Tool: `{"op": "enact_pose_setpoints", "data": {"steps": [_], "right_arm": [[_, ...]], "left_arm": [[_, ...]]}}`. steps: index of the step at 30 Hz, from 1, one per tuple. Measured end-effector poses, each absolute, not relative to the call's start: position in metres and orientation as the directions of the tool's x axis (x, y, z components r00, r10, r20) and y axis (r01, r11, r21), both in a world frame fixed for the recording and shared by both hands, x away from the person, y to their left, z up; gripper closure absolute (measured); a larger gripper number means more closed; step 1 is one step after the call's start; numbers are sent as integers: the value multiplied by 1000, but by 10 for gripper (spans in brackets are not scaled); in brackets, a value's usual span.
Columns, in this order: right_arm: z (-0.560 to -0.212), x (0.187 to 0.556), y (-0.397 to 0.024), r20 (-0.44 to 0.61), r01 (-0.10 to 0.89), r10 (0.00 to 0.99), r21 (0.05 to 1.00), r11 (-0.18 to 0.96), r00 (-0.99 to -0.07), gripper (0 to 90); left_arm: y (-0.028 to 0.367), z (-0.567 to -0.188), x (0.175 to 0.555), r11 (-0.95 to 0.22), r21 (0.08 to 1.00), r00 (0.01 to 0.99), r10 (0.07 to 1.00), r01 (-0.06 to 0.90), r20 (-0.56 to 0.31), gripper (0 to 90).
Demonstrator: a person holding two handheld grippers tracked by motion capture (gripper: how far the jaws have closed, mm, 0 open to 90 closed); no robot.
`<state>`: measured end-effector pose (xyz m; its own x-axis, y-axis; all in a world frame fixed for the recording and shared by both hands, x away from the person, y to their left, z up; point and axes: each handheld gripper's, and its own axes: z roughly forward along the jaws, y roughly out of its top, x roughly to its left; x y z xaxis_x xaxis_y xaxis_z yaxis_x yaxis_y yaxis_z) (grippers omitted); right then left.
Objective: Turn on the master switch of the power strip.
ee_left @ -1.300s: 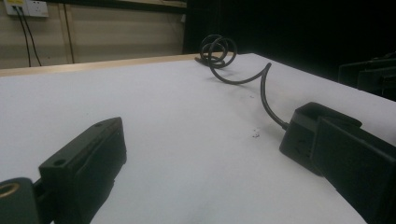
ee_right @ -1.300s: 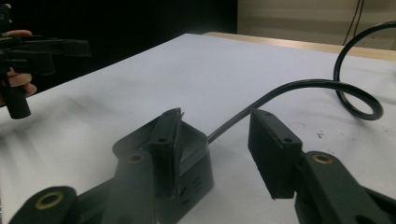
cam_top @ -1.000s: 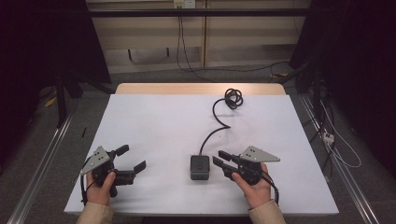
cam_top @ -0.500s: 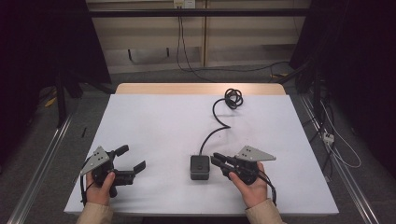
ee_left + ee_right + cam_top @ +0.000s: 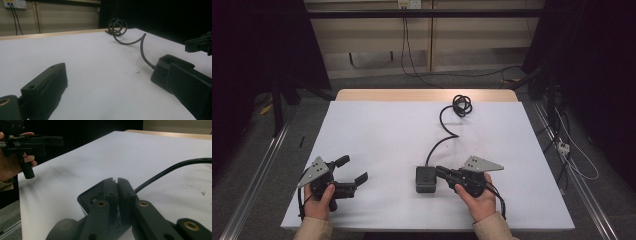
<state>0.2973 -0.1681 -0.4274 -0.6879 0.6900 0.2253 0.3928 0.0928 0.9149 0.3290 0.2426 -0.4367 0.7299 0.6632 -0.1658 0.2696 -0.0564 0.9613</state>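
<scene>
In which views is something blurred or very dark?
High view: sharp, table evenly lit, surroundings dark. Left gripper view: near jaws soft, coiled cable clearer. Right gripper view: closed jaws of the right gripper blurred, black adapter dim beneath.

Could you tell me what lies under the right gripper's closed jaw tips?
The black adapter box sits on the white table beneath the right gripper, whose jaws have just closed with nothing between them. Its cable runs off beyond. The box's near part is hidden by the jaws.

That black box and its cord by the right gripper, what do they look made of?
The box looks like matte black plastic: dull, moulded, rounded edges. Its cord seems rubber-sheathed: smooth, slightly glossy, holding springy curls. Neither can be told for certain.
</scene>
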Motion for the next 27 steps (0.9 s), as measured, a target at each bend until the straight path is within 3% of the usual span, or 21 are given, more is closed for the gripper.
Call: {"op": "enact_pose_setpoints", "data": {"steps": [27], "right_arm": [[-426,298,-158,179,364,674,920,143,-717,900]], "left_arm": [[244,-437,329,-57,962,727,667,268,-163,33]]}}
